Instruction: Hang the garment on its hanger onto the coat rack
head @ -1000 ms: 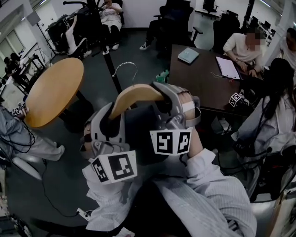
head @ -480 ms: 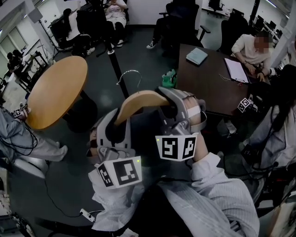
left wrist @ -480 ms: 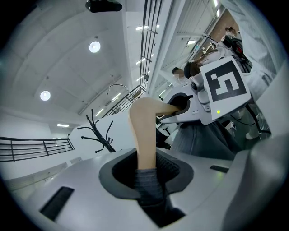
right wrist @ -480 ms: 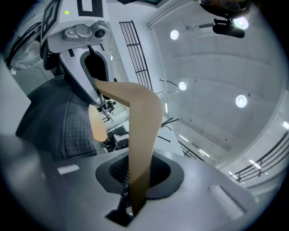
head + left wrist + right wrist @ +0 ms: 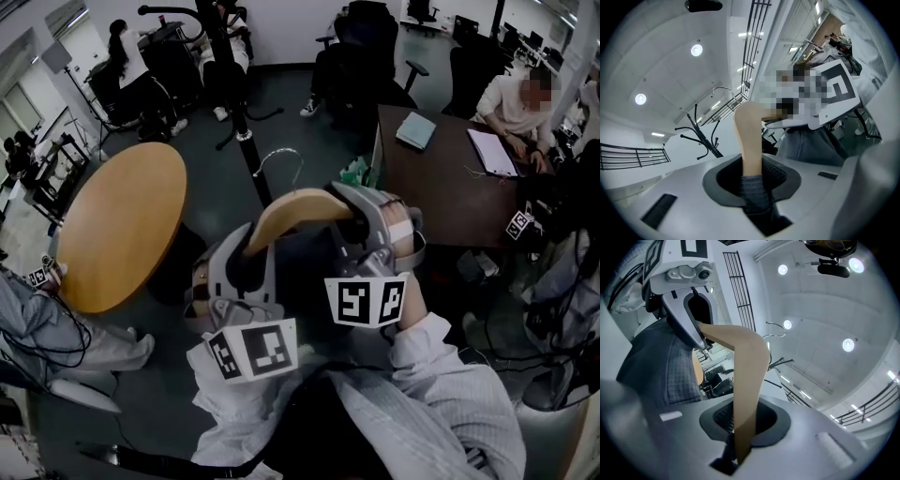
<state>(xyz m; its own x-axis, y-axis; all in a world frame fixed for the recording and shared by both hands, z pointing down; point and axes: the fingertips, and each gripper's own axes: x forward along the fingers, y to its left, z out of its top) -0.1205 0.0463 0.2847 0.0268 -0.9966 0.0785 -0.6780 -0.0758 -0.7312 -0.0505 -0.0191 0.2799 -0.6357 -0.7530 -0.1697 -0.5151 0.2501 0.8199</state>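
A pale wooden hanger (image 5: 292,208) with a metal hook (image 5: 281,157) carries a dark grey garment (image 5: 302,272), raised in front of me. My left gripper (image 5: 242,272) is shut on the hanger's left arm (image 5: 751,138) together with a fold of the garment (image 5: 757,197). Over on the hanger's right arm (image 5: 747,380), my right gripper (image 5: 366,225) is shut on bare wood. The black coat rack (image 5: 225,56) stands beyond the hook, apart from it; its curved arms (image 5: 701,136) show in the left gripper view.
A round wooden table (image 5: 117,225) stands at the left. A dark desk (image 5: 450,183) with a book and papers is at the right, with seated people round it. Office chairs (image 5: 366,47) and more people sit at the back.
The hanger and both grippers have come nearer the coat rack, which now shows more fully at the top. Both grips are unchanged.
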